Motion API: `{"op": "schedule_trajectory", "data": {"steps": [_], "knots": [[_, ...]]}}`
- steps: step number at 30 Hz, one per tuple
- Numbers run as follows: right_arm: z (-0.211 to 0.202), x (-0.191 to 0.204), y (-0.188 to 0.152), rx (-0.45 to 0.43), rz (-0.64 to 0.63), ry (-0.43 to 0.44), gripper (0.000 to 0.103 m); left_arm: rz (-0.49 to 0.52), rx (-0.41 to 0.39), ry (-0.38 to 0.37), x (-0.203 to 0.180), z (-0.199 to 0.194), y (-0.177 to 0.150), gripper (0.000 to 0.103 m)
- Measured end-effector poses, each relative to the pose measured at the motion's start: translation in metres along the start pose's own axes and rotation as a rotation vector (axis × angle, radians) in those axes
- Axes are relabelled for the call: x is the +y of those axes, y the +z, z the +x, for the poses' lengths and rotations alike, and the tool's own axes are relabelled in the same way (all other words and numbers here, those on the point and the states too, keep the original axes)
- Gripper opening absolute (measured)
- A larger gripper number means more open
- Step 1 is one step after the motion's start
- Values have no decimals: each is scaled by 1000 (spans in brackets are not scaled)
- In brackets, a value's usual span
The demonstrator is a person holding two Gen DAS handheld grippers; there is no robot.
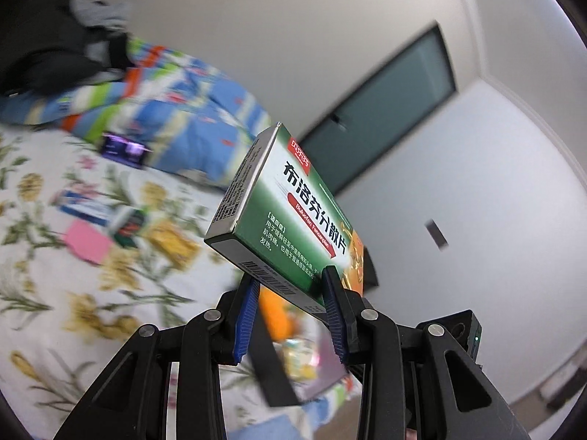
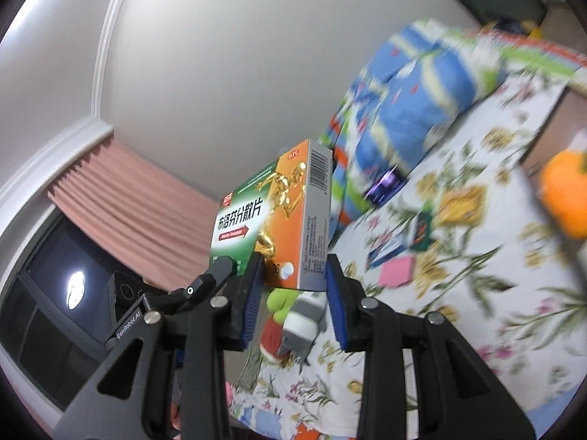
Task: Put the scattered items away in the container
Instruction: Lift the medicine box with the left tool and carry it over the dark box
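A green and orange medicine box (image 1: 282,212) is held up in the air between both grippers. My left gripper (image 1: 291,286) is shut on one end of it. My right gripper (image 2: 295,264) is shut on the other end, where the box (image 2: 271,216) shows its orange face and barcode. The left gripper's finger (image 2: 220,267) shows at the box's left edge in the right wrist view. Several small items lie on the floral bed sheet (image 1: 55,293): a pink pad (image 1: 86,244), a yellow packet (image 1: 172,242), a dark green box (image 1: 130,227), a blue and white box (image 1: 84,207). No container is clearly in view.
A folded blue striped quilt (image 1: 165,110) lies at the bed's far side, with a purple packet (image 1: 123,148) by it. Dark clothes (image 1: 47,55) are piled beyond. An orange plush toy (image 2: 567,198) and a green, red and grey plush (image 2: 293,315) sit near the bed edge.
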State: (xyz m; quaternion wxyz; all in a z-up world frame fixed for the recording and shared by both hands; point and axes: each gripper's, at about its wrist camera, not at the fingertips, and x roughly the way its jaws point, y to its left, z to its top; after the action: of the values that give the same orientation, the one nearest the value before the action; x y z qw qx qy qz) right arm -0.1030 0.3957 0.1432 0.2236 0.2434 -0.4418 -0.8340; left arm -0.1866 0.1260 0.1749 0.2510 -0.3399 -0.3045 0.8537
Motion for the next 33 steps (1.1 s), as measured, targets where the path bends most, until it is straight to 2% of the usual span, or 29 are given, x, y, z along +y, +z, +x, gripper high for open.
{"op": "schedule_trajectory", "data": {"steps": [4, 7, 14, 22, 33], "knots": [[-82, -27, 22, -92, 12, -58, 33, 47, 74, -60, -59, 50, -28, 35], [-128, -51, 31, -138, 31, -100, 33, 63, 132, -91, -91, 86, -53, 35], [-198, -114, 35, -202, 96, -197, 33, 57, 249, -122, -125, 164, -106, 35], [-210, -192, 39, -197, 195, -251, 33, 27, 346, -82, -119, 232, -145, 35], [-183, -275, 27, -121, 315, -280, 34, -30, 421, 10, -63, 289, -177, 35]]}}
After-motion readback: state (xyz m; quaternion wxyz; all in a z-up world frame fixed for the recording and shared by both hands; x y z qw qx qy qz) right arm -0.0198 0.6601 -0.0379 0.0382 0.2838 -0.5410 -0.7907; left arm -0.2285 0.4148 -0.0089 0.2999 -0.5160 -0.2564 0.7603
